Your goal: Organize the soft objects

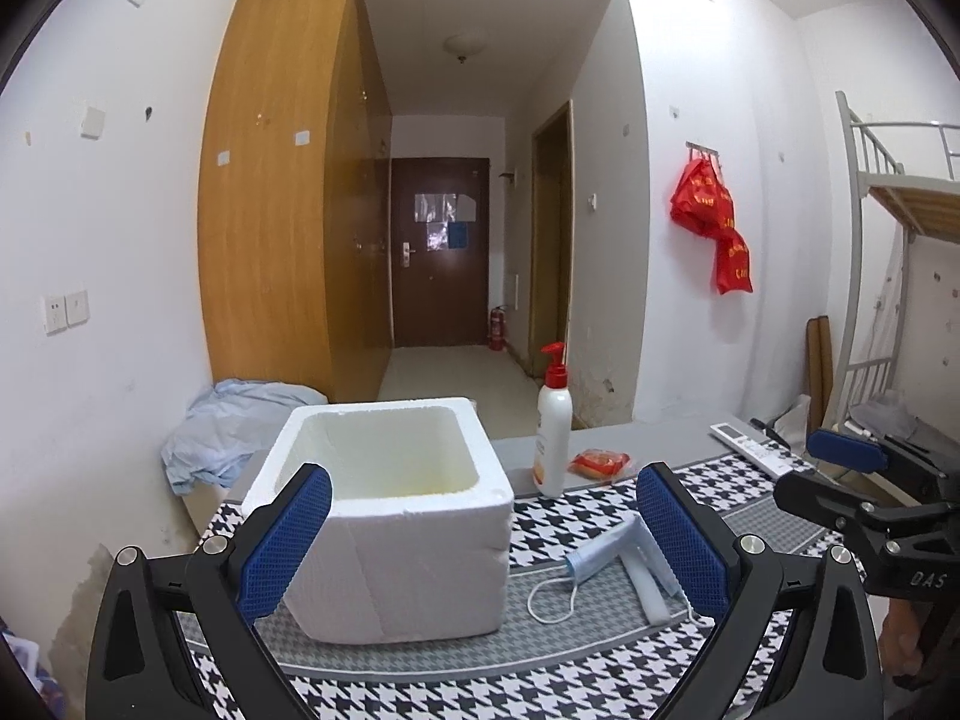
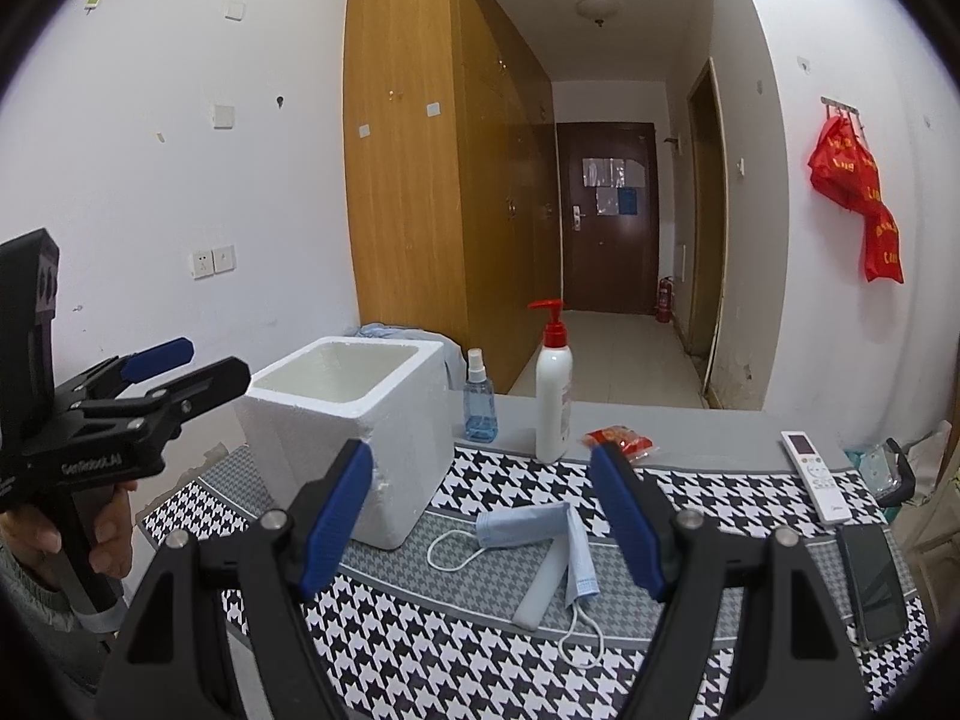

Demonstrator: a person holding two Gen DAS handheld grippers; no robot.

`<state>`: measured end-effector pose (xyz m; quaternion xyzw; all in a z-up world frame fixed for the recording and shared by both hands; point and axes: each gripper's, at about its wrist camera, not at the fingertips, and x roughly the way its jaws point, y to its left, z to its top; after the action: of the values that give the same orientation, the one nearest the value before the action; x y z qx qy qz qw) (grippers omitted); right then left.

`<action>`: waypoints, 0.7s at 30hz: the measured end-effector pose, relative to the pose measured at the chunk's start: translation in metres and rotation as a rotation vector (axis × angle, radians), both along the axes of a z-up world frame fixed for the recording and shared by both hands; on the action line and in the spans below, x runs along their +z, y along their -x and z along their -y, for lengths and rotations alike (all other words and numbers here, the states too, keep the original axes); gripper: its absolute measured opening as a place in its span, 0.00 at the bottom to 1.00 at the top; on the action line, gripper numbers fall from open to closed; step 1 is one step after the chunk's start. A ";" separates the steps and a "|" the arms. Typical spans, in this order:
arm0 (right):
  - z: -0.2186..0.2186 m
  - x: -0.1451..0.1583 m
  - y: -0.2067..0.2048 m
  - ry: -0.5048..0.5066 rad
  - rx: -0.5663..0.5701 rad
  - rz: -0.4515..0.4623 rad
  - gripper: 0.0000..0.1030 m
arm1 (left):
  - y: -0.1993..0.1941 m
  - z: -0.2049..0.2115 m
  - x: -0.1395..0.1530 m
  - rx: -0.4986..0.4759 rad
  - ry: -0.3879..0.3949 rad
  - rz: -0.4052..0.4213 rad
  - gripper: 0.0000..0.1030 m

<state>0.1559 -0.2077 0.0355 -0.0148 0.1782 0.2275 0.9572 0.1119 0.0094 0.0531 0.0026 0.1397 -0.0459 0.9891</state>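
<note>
The blue face mask (image 2: 534, 531) lies on the desk (image 2: 708, 450), just right of the white foam box (image 2: 354, 414). The right gripper (image 2: 489, 516) is spread wide and empty, right above it and nearer. The left gripper (image 1: 483, 546) is spread wide too, over by the box.

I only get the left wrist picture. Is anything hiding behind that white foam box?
Observer: Yes, a small clear spray bottle of blue liquid stands behind the white foam box.
Visitor: What lies beside the white remote?
Observer: A black phone lies flat on the houndstooth mat, just nearer than the white remote control.
Visitor: Is the right tool holding anything?
Observer: No, the right tool is open and empty; the folded pale blue face mask lies on the mat before it.
</note>
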 end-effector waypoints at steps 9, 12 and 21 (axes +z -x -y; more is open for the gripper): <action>0.003 -0.001 0.019 0.017 -0.014 0.017 0.81 | 0.023 0.004 -0.005 -0.008 0.036 0.019 0.99; 0.004 -0.005 0.023 0.024 -0.014 0.025 0.81 | 0.029 0.008 -0.009 -0.009 0.032 0.022 0.99; 0.010 -0.012 0.035 0.014 0.002 0.054 0.88 | 0.040 0.015 -0.023 -0.031 0.053 0.027 0.99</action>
<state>0.1214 -0.2177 0.0232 -0.0280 0.1540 0.2267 0.9613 0.0717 -0.0052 0.0305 -0.0209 0.1250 -0.0647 0.9898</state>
